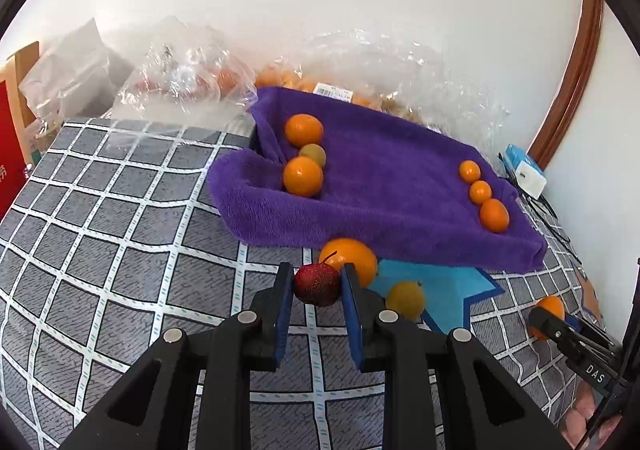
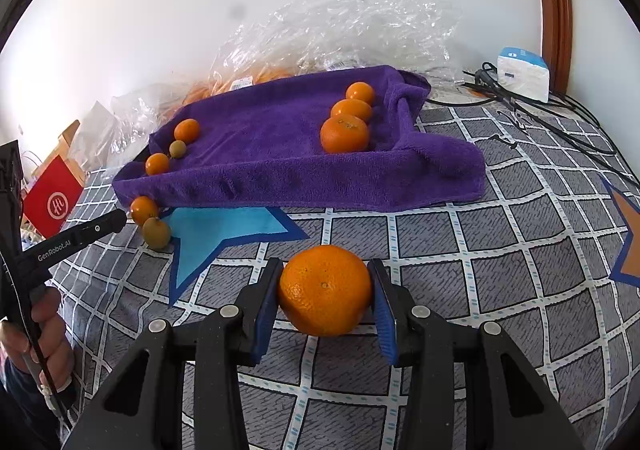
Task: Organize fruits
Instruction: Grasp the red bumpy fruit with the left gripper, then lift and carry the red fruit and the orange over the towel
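Left wrist view: left gripper [image 1: 317, 284] has its jaws closed narrow on a small red fruit [image 1: 316, 284], blue pads pressing both flanks, stem up; whether it's off the checked bedcover [image 1: 120, 250] or resting on it I can't tell. Just behind it sit an orange [image 1: 354, 256] and a yellowish fruit [image 1: 405, 300] by the light-blue star patch [image 1: 448, 282], both loose at the front edge of the purple towel tray [image 1: 380, 209]. Tray looks sorted by kind: left row with two oranges and a greenish one [image 1: 313, 154] between, right row of three small oranges [image 1: 480, 191] along the far side, probably so the raised towel folds stop rolling. Red fruit has no match in there, so likely a new spot. Clear plastic bags [image 1: 180, 77] with more fruit behind. Right wrist view: right gripper [image 2: 325, 292] holds a big orange [image 2: 325, 290], jaws wide to fit it, pads on its widest part, low over the bedcover, well short of the tray. Right-hand row [image 2: 348, 121] of oranges in the tray looks the likely home. Left gripper's tip shows at far left beside the two loose fruits. Cables [image 2: 520, 101] and a white-blue box [image 2: 522, 75] lie at the back right.
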Action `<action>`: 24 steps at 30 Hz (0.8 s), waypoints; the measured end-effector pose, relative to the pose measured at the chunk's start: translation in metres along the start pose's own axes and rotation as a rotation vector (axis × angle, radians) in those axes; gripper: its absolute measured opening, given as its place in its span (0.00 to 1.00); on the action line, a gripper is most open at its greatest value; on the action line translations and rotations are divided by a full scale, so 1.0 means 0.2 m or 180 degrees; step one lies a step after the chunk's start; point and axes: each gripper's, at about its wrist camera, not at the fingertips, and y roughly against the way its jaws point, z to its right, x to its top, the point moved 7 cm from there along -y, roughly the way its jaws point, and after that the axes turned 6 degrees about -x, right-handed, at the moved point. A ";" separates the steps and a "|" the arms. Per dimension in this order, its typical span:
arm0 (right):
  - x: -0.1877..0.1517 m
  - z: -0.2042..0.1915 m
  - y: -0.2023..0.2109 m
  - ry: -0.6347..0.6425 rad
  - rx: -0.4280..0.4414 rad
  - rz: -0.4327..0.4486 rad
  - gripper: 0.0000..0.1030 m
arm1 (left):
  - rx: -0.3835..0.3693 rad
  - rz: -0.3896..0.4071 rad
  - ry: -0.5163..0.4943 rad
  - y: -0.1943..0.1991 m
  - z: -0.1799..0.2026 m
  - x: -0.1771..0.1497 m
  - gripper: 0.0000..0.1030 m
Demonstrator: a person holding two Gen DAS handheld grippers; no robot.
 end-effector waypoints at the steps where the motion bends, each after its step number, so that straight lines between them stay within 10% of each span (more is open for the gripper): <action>1: 0.00 0.00 0.00 0.0000 0.0006 0.0003 0.41 | 0.0014 0.0014 0.0002 0.00 0.00 0.00 0.22; 24: 0.02 0.06 0.00 -0.0299 0.0058 -0.0085 0.41 | 0.0035 0.0336 0.0042 0.11 0.00 0.06 0.22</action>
